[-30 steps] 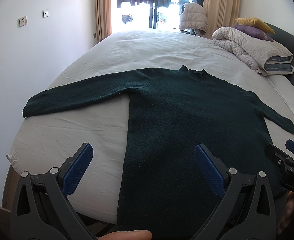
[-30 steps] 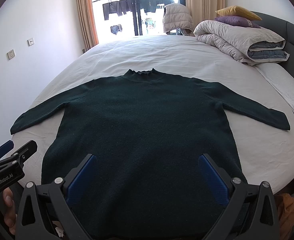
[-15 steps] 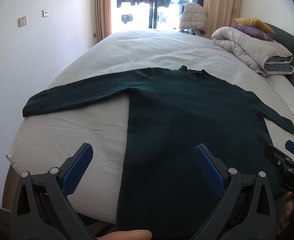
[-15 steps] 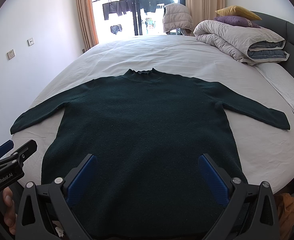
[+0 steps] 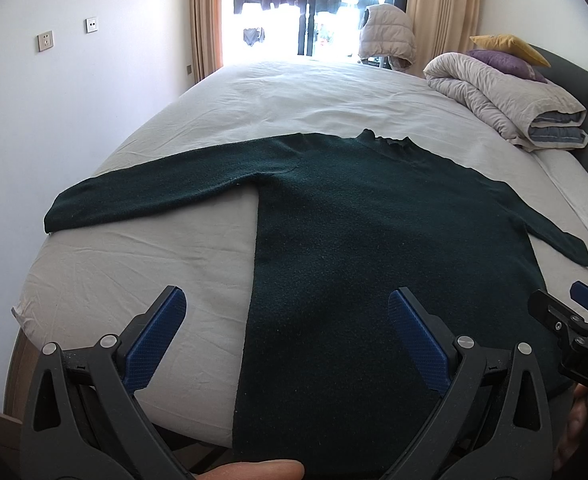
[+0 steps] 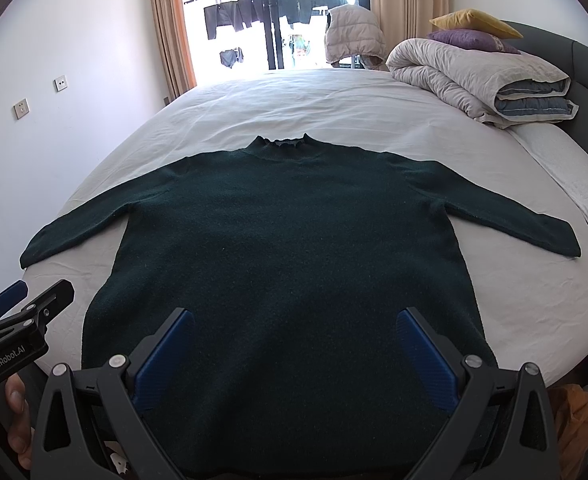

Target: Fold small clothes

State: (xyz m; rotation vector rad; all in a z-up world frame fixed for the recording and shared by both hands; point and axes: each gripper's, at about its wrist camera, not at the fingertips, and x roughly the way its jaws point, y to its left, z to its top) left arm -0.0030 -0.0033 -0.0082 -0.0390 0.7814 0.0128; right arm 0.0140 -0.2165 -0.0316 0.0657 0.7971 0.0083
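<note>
Dark green sweater [image 6: 290, 248] lies flat on bed [image 6: 334, 108], front up, collar away from you, both sleeves spread out. Your left gripper [image 5: 290, 332] hangs over hem's left edge, jaws wide apart, nothing between them; left pad over bare sheet, right pad over knit. Your right gripper [image 6: 294, 350] hangs above hem's middle, jaws spread too, holding nothing. Folded duvet [image 6: 482, 80] with two pillows on top sits far right, well apart from sweater.

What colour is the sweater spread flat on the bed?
The long-sleeved knit sweater is plain dark green with no pattern, shown best in the right wrist view.
</note>
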